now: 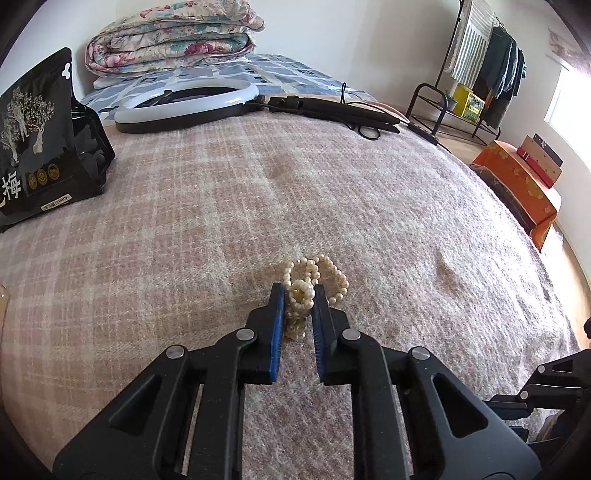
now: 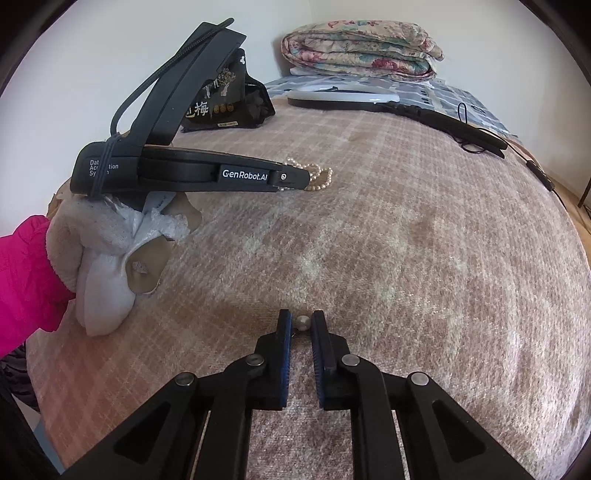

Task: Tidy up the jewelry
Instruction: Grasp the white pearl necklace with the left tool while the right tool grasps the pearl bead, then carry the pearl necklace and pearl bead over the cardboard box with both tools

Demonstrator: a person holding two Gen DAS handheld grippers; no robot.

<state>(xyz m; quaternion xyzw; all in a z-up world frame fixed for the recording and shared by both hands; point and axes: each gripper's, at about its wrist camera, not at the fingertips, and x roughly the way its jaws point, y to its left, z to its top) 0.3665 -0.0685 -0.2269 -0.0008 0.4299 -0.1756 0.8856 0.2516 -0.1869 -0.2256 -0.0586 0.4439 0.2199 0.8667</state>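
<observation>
A bunched pearl necklace (image 1: 314, 280) lies on the pink plaid blanket (image 1: 258, 192). My left gripper (image 1: 300, 293) is shut on the near part of the necklace, its blue-padded jaws pressing the pearls between them. The necklace also shows in the right wrist view (image 2: 319, 177), sticking out past the left gripper's tip. My right gripper (image 2: 301, 320) is closed around a single pearl earring (image 2: 303, 323) lying on the blanket at the near edge of the bed; a thin wire shows beside the pearl.
A black snack bag (image 1: 44, 147) stands at the far left. A ring light (image 1: 188, 105) with its black tripod legs (image 1: 343, 110) and cable lies across the far side. Folded floral quilts (image 1: 173, 33) sit behind. An orange box (image 1: 517, 184) and a clothes rack (image 1: 480, 66) stand off the bed to the right.
</observation>
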